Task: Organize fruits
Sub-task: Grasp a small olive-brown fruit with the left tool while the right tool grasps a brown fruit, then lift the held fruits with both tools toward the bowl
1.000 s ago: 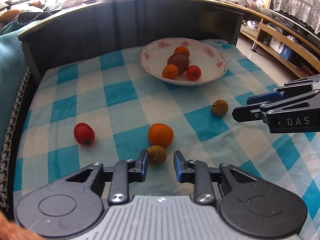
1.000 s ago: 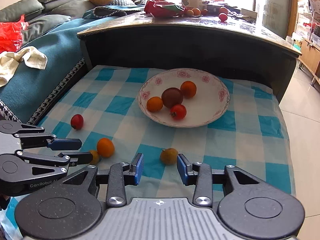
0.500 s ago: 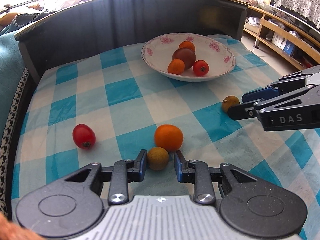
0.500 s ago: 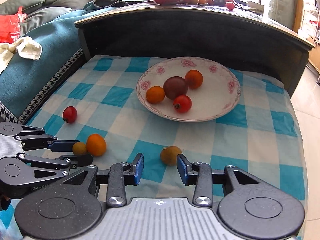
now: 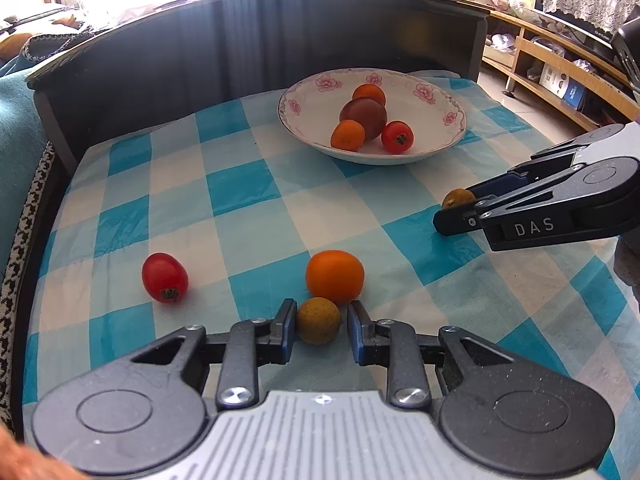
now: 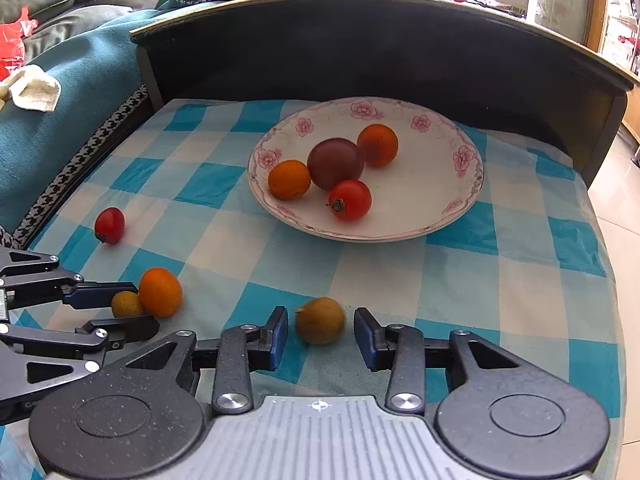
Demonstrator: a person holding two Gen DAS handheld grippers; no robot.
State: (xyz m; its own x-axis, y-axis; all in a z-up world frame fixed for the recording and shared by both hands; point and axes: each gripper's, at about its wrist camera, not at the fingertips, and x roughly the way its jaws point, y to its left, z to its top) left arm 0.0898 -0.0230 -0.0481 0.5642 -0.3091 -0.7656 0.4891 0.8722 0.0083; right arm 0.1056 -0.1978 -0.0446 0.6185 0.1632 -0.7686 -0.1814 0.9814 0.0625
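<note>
While an orange (image 5: 334, 277) crowds the left longan (image 5: 318, 320), both jaws stand apart around longans

Teal sofa (image 6: 60, 120), wooden shelving (image 5: 560, 76) and pale tiled floor (image 6: 624, 184) under bright window light.

Blue-and-white checked cloth (image 6: 460, 280) over a low surface with a dark raised back panel (image 6: 360, 52)

On the cloth lie a white floral-rimmed ceramic plate (image 6: 440, 216) of fruit; a small red tomato (image 6: 109, 225) near the left edge; a round orange fruit (image 6: 160, 292) touching a small yellow-brown fruit (image 6: 126, 304); another yellow-brown fruit (image 6: 320, 320) lies apart, near the front.
</note>
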